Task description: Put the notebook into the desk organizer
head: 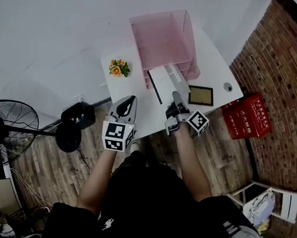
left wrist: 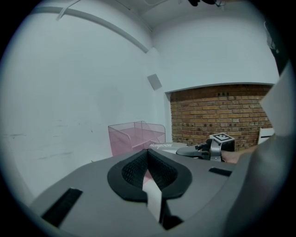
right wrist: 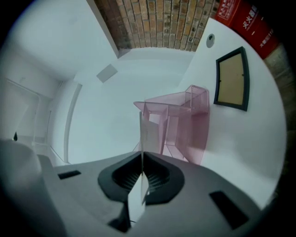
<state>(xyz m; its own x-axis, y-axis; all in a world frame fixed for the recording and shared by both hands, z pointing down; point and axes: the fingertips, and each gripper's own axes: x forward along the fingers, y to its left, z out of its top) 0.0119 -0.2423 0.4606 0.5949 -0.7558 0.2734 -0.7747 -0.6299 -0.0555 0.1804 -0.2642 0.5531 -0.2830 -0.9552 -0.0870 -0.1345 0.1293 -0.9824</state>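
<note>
The notebook (head: 166,81) is clamped edge-on in the right gripper (head: 176,98), with its far end brought to the desk organizer (head: 163,34) (presumably for sliding in). The left gripper (head: 127,106) is held aside, jaws together, empty.

1 white table (head: 134,90) carries 1 pink mesh desk organizer (head: 163,39), 1 white notebook (head: 168,81), 1 black picture frame (head: 200,95), 1 small bunch of orange flowers (head: 118,68) and 1 small round object (head: 228,86) too small to identify. There are 2 grippers: the left gripper (head: 129,101) and the right gripper (head: 176,94), each with 1 marker cube (head: 117,136), 2 cubes in all. On the wooden floor (head: 216,151) stand 1 red box (head: 248,115) and 1 black standing fan (head: 5,127). 1 person (head: 148,206) is in view.
</note>
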